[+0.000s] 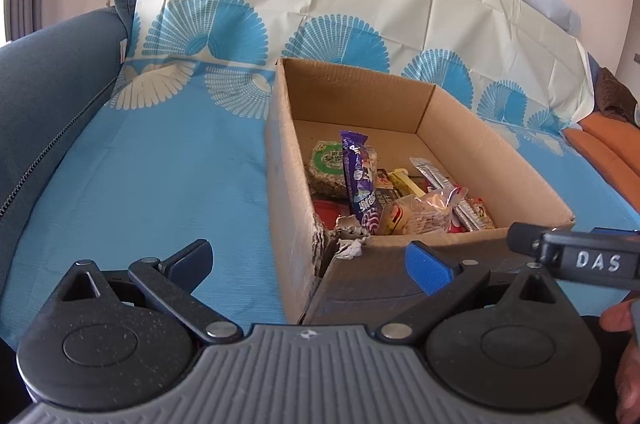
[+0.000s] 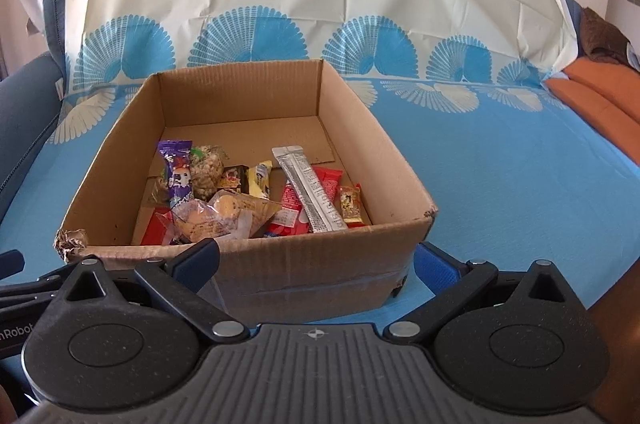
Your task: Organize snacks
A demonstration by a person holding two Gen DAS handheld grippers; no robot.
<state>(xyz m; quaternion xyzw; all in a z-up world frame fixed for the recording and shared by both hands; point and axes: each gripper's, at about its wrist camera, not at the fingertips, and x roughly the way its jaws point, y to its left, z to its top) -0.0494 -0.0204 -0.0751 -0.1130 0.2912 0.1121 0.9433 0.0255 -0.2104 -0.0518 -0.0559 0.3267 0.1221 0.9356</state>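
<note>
Both jaws wide, empty; torn-cornered cardboard box (image 2: pixel 248 264) holds mixed snacks (image 2: pixel 256 195).

A sofa (image 2: pixel 500 175) draped in a blue and cream fan-patterned cover; an open cardboard box (image 2: pixel 320 264) rests directly on it.

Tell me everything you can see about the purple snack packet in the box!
The purple snack packet is a long, shiny wrapper, plastic by the look of it, with white and pink print and crimped ends. It sits in the brown cardboard box, on the left side of the snack pile, and leans tilted with its top end raised. It rests against a round puffed-grain cake and lies partly over a clear bag of cookies. No claw touches it.
</note>
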